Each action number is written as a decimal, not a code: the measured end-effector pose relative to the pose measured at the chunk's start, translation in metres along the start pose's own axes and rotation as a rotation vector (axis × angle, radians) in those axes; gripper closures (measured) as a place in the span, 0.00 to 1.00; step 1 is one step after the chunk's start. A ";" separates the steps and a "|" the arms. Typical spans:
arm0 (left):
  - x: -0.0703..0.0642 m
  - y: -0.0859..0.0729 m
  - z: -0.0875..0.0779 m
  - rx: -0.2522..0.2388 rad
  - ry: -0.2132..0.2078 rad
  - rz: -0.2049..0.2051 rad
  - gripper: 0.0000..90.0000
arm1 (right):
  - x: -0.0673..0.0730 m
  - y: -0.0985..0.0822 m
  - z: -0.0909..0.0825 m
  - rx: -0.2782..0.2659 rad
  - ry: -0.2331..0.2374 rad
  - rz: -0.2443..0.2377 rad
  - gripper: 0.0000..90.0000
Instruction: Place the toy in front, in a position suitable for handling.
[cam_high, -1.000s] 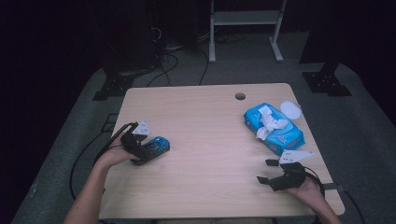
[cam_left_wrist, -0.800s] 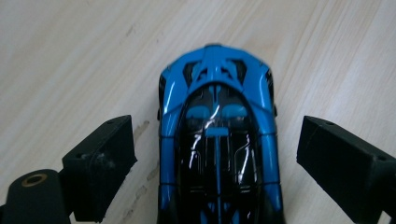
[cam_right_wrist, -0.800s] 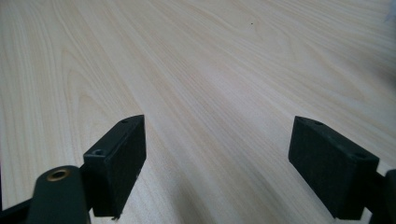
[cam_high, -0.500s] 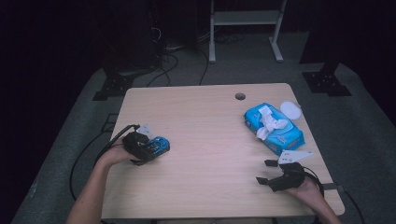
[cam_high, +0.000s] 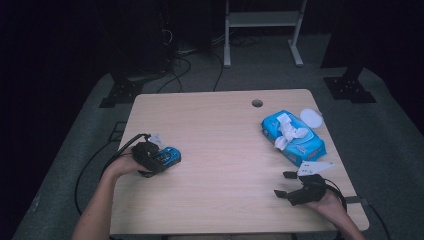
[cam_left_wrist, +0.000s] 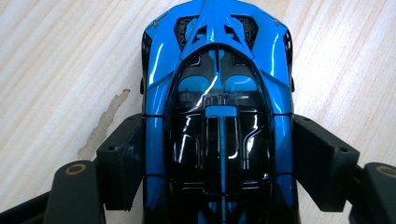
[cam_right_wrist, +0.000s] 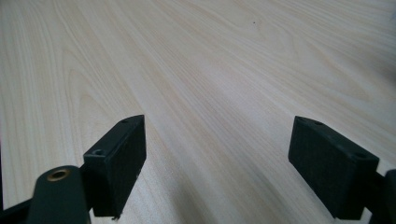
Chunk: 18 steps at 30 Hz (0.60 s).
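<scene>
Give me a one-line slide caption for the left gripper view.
Left gripper straddling a blue toy car on the wooden table, jaws just closing against its sides.

Dim surroundings, bright tabletop (sharp close-ups, glossy glare)

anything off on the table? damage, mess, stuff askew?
Two things. A chipped or stained mark scars the table beside the blue toy car. The wipes pack lies open, a wipe pulled out, with its white lid beside it.
</scene>
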<state>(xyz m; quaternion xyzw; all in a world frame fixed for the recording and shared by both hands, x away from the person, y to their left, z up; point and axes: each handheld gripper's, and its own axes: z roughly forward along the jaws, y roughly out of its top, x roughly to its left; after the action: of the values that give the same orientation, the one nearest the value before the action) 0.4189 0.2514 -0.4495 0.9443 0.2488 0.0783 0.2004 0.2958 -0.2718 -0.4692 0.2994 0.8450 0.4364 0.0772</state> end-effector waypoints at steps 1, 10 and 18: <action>0.000 0.001 0.000 0.005 0.002 -0.001 0.29 | 0.000 0.000 0.000 -0.001 0.000 0.000 0.21; 0.000 0.002 -0.004 0.008 0.004 0.007 0.31 | 0.000 0.000 -0.001 -0.005 0.001 0.000 0.21; -0.001 0.002 -0.015 -0.025 0.032 0.012 0.31 | 0.000 0.000 -0.002 -0.008 0.003 0.003 0.21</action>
<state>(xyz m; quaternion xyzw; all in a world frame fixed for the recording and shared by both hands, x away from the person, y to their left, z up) 0.4154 0.2548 -0.4350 0.9419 0.2452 0.0979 0.2075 0.2954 -0.2733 -0.4685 0.2997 0.8429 0.4402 0.0765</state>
